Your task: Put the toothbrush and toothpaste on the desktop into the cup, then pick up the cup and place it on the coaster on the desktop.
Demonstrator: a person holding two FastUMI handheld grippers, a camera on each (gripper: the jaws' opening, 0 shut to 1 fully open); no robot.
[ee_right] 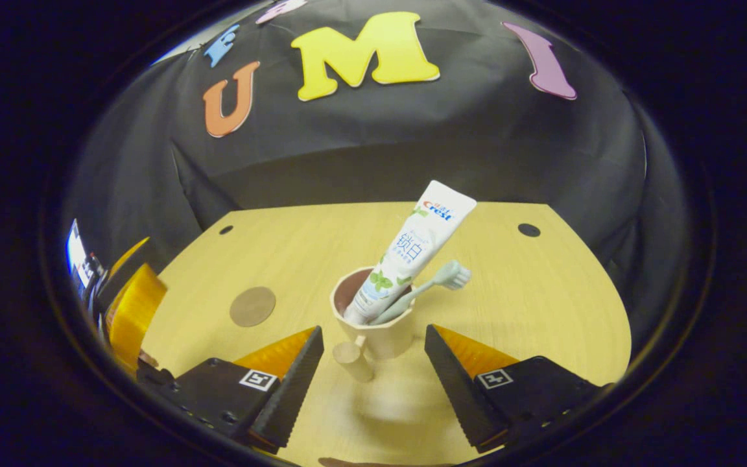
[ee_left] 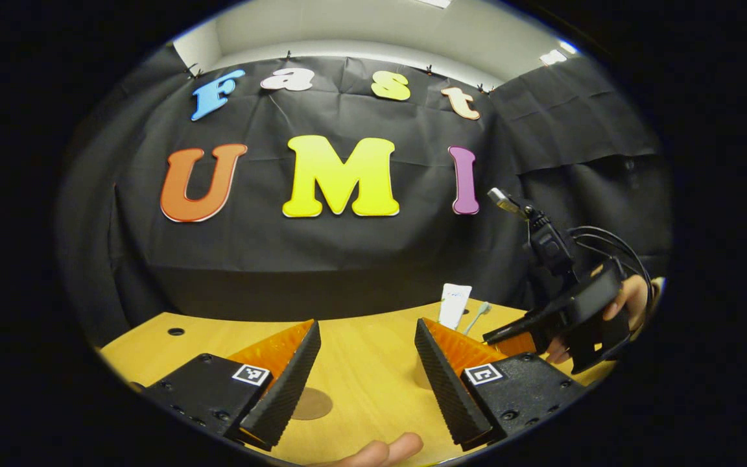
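A Crest toothpaste tube (ee_right: 412, 250) and toothbrush (ee_right: 435, 282) are held in the cup (ee_right: 377, 334), framed by the wide-open, empty right tongs (ee_right: 373, 373); the left tongs (ee_left: 367, 376) are likewise spread empty above the table (ee_left: 360, 350).

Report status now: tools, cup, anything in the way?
Both tools open: right tool facing the cup, left tool idle. Paste and brush in cup. Coaster bare, path free.
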